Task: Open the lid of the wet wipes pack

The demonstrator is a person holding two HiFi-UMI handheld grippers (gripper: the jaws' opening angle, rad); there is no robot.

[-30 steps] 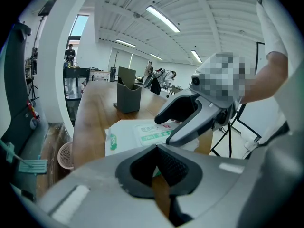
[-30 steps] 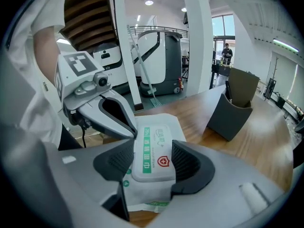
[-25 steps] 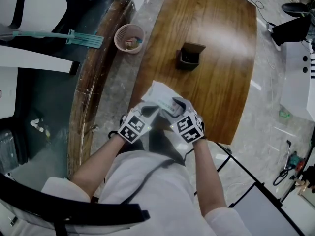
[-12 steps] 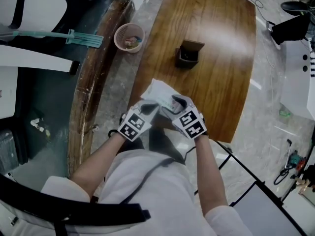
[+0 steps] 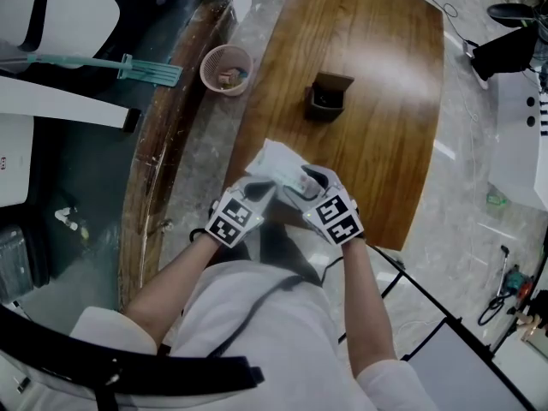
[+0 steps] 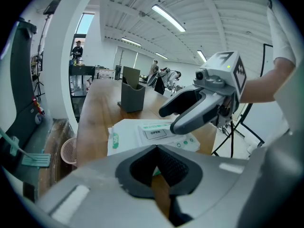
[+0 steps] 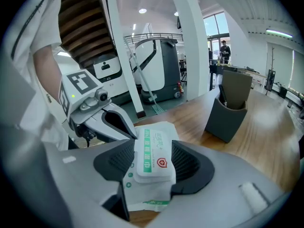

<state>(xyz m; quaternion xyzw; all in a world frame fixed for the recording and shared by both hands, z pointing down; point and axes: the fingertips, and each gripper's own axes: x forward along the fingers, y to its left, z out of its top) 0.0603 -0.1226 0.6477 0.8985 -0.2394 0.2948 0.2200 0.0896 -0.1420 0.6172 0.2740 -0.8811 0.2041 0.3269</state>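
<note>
Right gripper (image 7: 152, 167), pack (image 7: 154, 144) at wooden table (image 5: 368, 84)

In the head view the table (image 5: 377, 144) runs from the upper centre of the frame down to its middle. A holder (image 5: 330, 98) stands on it, above centre. The wet wipes pack (image 5: 276, 165) is at the table's lower left corner, below the holder and well apart from it. The left gripper (image 5: 266, 193) pinches the pack's lower left edge. The right gripper (image 5: 301, 181), just right of it, has the lid (image 7: 153, 158) between its jaws. A basket (image 5: 225, 67) sits left of the table, toward the upper left.
</note>
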